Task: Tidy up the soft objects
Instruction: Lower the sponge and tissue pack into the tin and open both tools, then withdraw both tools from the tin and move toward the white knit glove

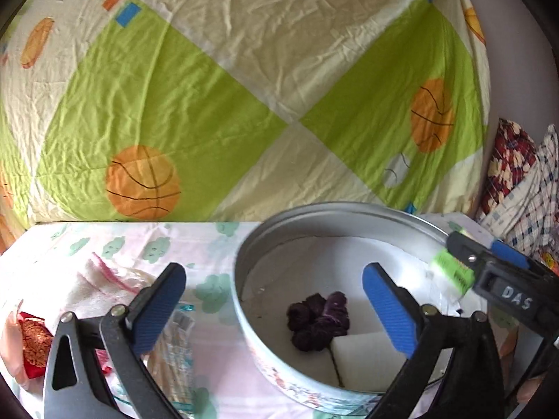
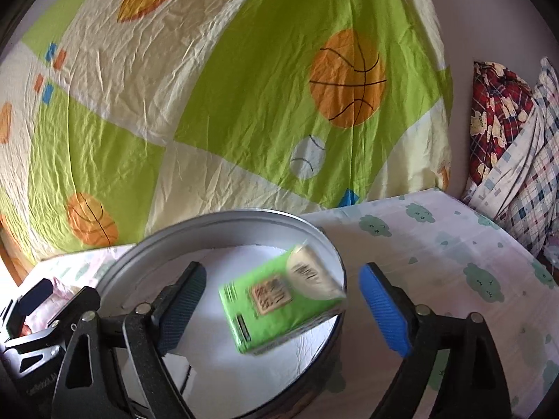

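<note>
Right gripper [image 2: 283,300] spread wide over the round tin [image 2: 216,220], and one green tissue pack [image 2: 276,303] sits blurred between its fingers, touching neither, tilted above the tin's white floor. Left gripper [image 1: 276,310] equally wide, empty, straddling the tin's near wall. Inside: one dark purple scrunchie [image 1: 318,321] and one white pad [image 1: 367,359]. Left of the tin, on the cloud-print sheet [image 1: 216,349], one red embroidered pouch [image 1: 33,345]. Behind, one basketball-print quilt [image 1: 209,87].
</note>
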The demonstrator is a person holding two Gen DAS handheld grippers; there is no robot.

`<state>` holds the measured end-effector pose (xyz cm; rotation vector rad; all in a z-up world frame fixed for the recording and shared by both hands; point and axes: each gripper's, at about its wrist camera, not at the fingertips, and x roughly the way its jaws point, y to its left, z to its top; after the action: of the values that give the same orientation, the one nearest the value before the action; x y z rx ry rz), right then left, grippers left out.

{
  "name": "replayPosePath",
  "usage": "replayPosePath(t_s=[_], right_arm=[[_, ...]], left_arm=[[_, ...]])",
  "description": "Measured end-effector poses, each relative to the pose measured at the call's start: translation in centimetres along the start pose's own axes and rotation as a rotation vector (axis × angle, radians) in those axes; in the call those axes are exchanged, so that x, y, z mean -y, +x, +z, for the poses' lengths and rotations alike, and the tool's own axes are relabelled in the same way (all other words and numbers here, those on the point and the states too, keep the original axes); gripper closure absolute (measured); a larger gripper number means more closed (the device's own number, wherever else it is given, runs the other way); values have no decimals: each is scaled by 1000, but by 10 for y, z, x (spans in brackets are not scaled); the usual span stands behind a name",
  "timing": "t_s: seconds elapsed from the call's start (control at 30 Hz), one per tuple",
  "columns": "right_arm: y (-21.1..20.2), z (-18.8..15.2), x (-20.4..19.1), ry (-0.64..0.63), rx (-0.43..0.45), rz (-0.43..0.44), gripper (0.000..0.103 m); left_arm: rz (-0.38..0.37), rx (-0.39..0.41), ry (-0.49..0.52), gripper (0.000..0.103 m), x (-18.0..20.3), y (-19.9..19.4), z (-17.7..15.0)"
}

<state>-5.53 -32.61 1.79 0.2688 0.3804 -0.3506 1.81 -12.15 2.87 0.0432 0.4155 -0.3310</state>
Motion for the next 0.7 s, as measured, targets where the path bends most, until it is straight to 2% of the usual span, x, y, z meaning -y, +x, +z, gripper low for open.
replayPosePath(t_s=[0.1,0.2,0.33,0.5,0.7], right_arm=[[-11,3,7,60,65,21,5],[-14,6,9,89,85,11,5],[-19,8,19,140,115,-31,5],[-17,9,27,177,92,-18,5],[-14,6,13,113,68,5,5]], left_arm=[[108,22,-65,0,-21,-5,3],[154,10,-133,0,-41,-6,-1],[209,1,-154,0,-53,-8,-9],[194,-12,-121,0,-48,-6,-13],[185,7,-26,0,-30,-9,-13]])
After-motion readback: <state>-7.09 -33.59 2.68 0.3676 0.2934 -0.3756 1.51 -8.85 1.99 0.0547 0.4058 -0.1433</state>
